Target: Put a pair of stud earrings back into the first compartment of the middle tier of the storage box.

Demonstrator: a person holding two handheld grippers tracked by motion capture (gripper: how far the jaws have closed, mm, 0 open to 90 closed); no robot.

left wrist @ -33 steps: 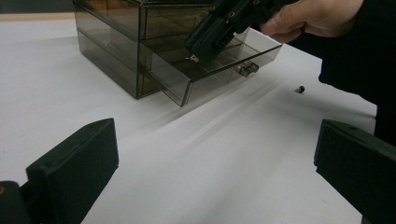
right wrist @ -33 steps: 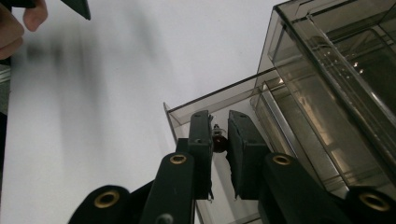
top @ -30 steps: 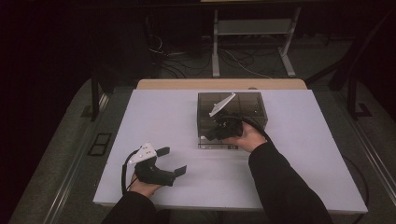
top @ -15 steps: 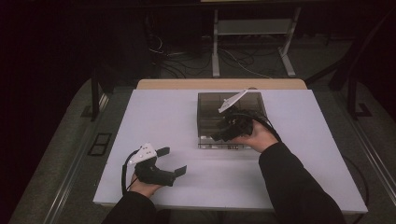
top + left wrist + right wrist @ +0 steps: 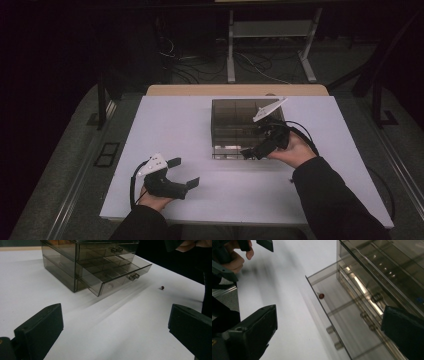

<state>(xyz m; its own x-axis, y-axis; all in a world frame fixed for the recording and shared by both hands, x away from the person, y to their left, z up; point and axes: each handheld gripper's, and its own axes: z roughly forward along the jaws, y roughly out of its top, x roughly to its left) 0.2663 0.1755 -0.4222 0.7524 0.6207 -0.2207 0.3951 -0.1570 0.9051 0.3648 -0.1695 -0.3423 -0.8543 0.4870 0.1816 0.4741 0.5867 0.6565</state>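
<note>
A white table [image 5: 200, 130] is carrying a smoky clear drawer box [image 5: 240, 120] toward its far right side. In the left gripper view the box's lowest drawer [image 5: 117, 277] is standing pulled out, its small handle facing the open tabletop; the high view is too dim to settle that.

The right gripper [image 5: 260, 145] is hovering at the box's front, its jaws having just been opening and now standing wide with nothing between them. The left gripper [image 5: 182, 172] is resting near the table's front left, well apart from the box, jaws also spread and empty.

The right gripper view is looking down into the open drawer, where a small red bead [image 5: 321, 296] is lying against the drawer's near wall. The left gripper view is showing another small dark red bead [image 5: 162, 287] lying on the bare tabletop, off to the side of the drawer.
</note>
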